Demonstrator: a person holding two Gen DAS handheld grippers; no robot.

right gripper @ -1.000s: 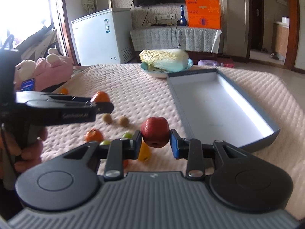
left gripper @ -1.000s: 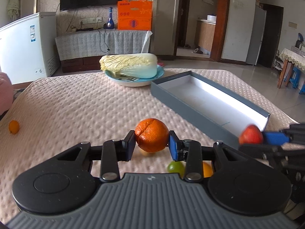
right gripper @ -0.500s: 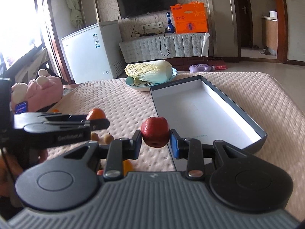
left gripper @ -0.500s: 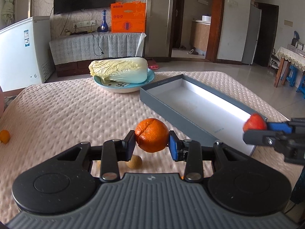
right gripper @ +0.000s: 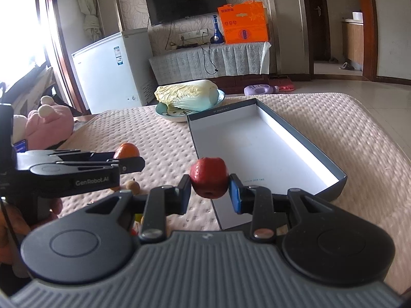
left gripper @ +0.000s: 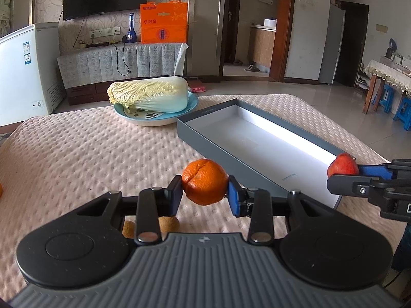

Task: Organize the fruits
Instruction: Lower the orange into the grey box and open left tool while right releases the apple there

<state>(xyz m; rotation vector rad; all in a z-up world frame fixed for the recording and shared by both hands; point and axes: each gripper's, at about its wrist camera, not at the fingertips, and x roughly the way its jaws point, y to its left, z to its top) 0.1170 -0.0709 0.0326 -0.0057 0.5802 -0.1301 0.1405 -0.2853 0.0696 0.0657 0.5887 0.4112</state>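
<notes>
Both tools have carried their fruit toward the gray box: left tool pinching the orange, right tool the red apple. Next, likely lowering and releasing inside it.

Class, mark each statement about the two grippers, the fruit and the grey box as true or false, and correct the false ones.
1. The left gripper holds an orange. True.
2. The right gripper is empty. False: it is shut on a red apple.
3. The grey box already has fruit in it. False: nothing lies inside it.
4. A cabbage lies on the blue plate. True.
5. The plate sits at the near end of the box. False: it sits by the far end.
</notes>
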